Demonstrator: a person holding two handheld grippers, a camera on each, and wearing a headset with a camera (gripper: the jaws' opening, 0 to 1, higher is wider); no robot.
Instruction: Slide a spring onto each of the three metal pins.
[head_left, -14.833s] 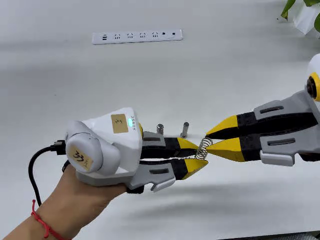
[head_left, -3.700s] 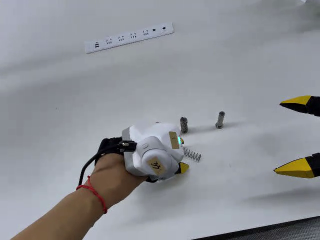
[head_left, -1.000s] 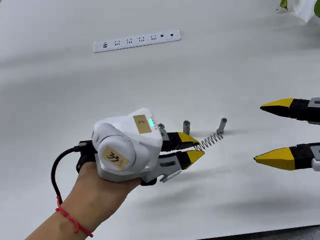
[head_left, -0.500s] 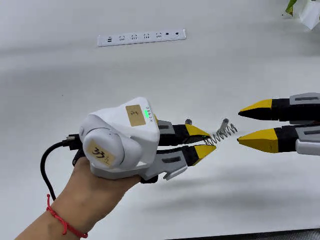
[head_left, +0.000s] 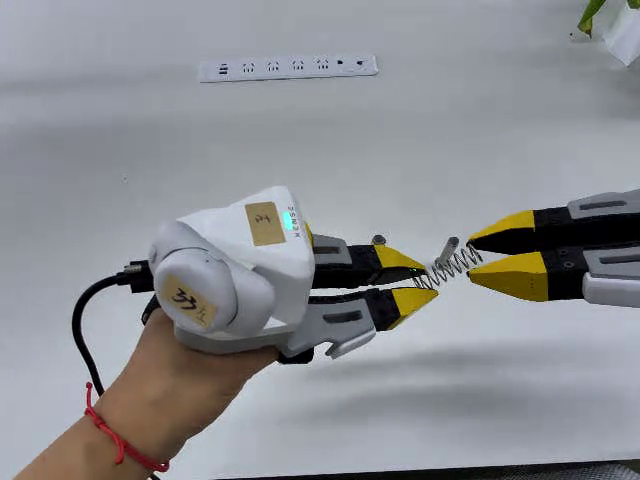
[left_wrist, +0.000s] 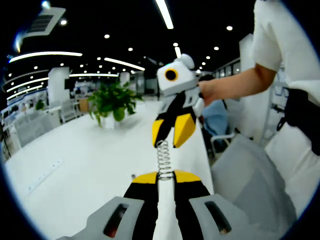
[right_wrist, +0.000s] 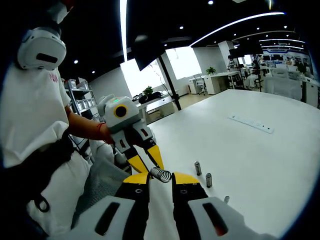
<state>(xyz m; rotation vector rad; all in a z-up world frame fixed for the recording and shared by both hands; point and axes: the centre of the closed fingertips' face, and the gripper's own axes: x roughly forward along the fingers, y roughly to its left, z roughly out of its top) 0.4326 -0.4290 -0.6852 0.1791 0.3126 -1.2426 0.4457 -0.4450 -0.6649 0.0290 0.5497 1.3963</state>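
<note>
Yellow-tipped, the left claw (head_left: 428, 282) is clamped on one end of the spring (head_left: 452, 264), whose long axis is pointed rightward into the narrow right claw (head_left: 470, 260); whether that one grips cannot be told. The bare pin (head_left: 448, 246) is seen just behind, on the desk (head_left: 300, 150).

Three cameras on one spring (head_left: 452, 265): from above and from both ends.
Head view: set high behind the left claw (head_left: 425, 283), facing forward and down, near enough to crop the right claw (head_left: 472, 258) at its body. Left gripper view: aimed along its own jaws, head-on at the right claw just past the tips. Right gripper view: aimed the opposite way, head-on at the left claw. Shared by all three: both claw tips, the spring between them, the white counter (head_left: 430, 140) beyond.
</note>
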